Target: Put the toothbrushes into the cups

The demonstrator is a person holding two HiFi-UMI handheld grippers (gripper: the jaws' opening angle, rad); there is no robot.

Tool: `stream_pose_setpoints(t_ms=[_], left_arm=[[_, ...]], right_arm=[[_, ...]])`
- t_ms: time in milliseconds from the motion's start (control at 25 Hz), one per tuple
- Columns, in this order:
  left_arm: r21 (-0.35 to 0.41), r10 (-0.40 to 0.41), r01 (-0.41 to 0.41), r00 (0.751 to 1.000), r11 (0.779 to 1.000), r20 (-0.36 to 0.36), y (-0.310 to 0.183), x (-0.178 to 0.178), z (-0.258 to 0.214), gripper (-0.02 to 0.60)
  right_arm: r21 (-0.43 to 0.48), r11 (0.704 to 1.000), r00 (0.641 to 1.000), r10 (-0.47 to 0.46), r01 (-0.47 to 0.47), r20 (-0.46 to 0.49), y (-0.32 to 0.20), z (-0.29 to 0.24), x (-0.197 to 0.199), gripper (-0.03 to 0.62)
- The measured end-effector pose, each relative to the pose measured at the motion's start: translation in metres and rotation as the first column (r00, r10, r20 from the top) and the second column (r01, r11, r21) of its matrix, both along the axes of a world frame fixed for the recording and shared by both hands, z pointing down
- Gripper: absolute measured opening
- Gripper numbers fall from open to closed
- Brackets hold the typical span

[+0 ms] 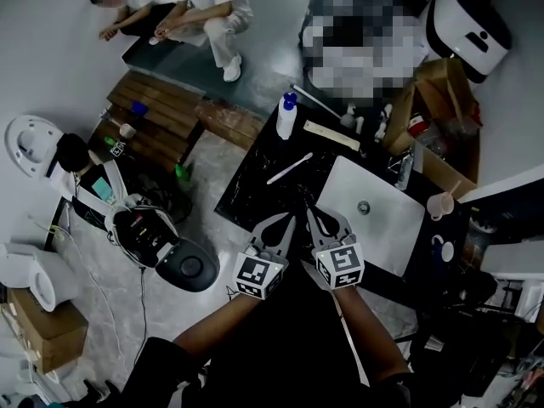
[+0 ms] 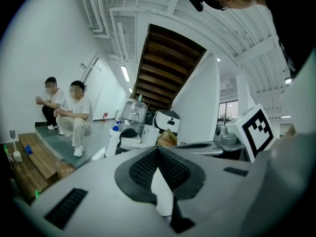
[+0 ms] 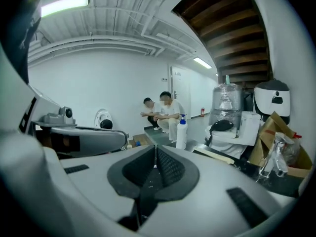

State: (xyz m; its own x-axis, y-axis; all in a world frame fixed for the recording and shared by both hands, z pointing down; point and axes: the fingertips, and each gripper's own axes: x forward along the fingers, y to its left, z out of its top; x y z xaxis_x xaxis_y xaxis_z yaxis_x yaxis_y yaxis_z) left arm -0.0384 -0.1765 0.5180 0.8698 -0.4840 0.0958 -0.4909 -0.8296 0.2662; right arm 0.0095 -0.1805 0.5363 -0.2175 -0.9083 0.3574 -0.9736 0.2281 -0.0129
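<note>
A white toothbrush point(image 1: 289, 168) lies loose on the black marble counter point(image 1: 255, 185), left of the white sink point(image 1: 387, 236). A pale cup point(image 1: 439, 204) stands at the sink's right edge, and a second small white cup point(image 1: 443, 250) stands nearer on that side. My left gripper point(image 1: 287, 221) point(image 2: 157, 149) and my right gripper point(image 1: 311, 214) point(image 3: 155, 147) hover side by side over the counter's near edge, short of the toothbrush. Both have their jaws shut with nothing between them. The toothbrush is hidden in both gripper views.
A white pump bottle with a blue cap point(image 1: 287, 116) point(image 3: 181, 132) stands at the counter's far end beside a long beige box point(image 1: 331, 134). A cardboard box of clutter point(image 1: 442, 117) sits at the back right. Two people sit on a step point(image 1: 183, 11). A toilet point(image 1: 30, 143) and gear lie on the floor.
</note>
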Motion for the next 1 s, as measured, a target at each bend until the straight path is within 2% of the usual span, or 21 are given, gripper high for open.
stream_pose_setpoints(t_ms=[240, 440, 880, 1000], left_arm=[[-0.036, -0.038, 0.04, 0.998, 0.999, 0.052, -0.038, 0.006, 0.021, 0.015], [-0.05, -0.056, 0.06, 0.995, 0.997, 0.078, -0.068, 0.013, 0.033, 0.015], [-0.112, -0.082, 0.094, 0.991, 0.989, 0.109, -0.099, 0.01, 0.062, 0.015], [-0.115, -0.089, 0.103, 0.989, 0.988, 0.12, -0.107, 0.009, 0.067, 0.015]], right_arm=[[-0.064, 0.994, 0.996, -0.09, 0.088, -0.03, -0.046, 0.023, 0.009, 0.025], [-0.148, 0.977, 0.987, -0.158, 0.153, -0.025, -0.075, 0.05, 0.017, 0.025], [-0.326, 0.906, 0.953, -0.3, 0.271, -0.04, -0.123, 0.116, 0.02, 0.026], [-0.353, 0.878, 0.927, -0.369, 0.323, -0.069, -0.131, 0.129, 0.015, 0.067]])
